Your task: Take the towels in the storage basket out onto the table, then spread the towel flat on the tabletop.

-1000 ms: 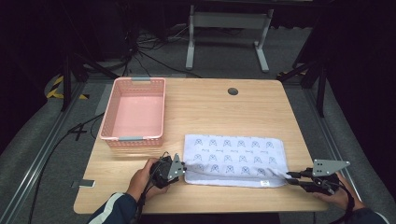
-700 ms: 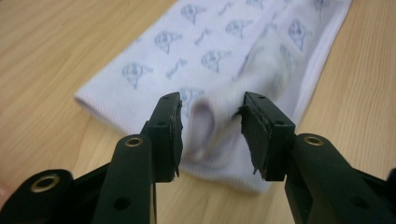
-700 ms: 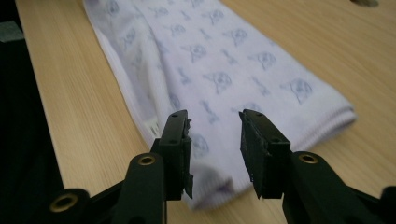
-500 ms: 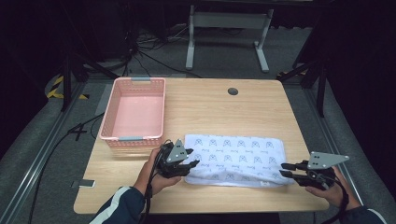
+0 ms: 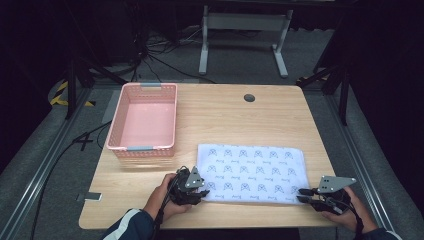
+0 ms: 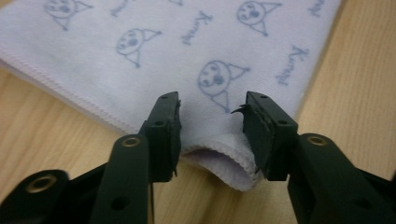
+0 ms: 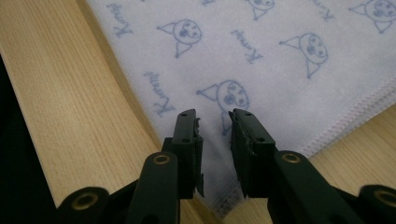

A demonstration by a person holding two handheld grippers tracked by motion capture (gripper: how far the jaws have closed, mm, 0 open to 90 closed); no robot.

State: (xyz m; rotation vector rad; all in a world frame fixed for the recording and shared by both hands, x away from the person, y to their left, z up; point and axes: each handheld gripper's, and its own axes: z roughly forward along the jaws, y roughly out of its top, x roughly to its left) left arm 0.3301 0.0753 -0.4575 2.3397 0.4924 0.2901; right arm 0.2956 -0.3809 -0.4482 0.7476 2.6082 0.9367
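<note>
A white cloth printed with small blue faces lies flat on the near right part of the wooden table. My left gripper is at the cloth's near left corner. In the left gripper view its jaws have just been opening and stand apart. The slightly lifted, folded corner of the cloth lies between them, and neither pad presses on it. My right gripper is at the near right corner. Its jaws hover over the cloth with a narrow gap and grip nothing.
A pink plastic basket stands on the table's left side, beyond my left hand. A round cable hole is near the far edge. Bare wood lies between the basket and the cloth.
The left gripper has shifted a little to the right over the cloth's corner, and its jaws stand wider. The right gripper has edged slightly left toward the other corner.
</note>
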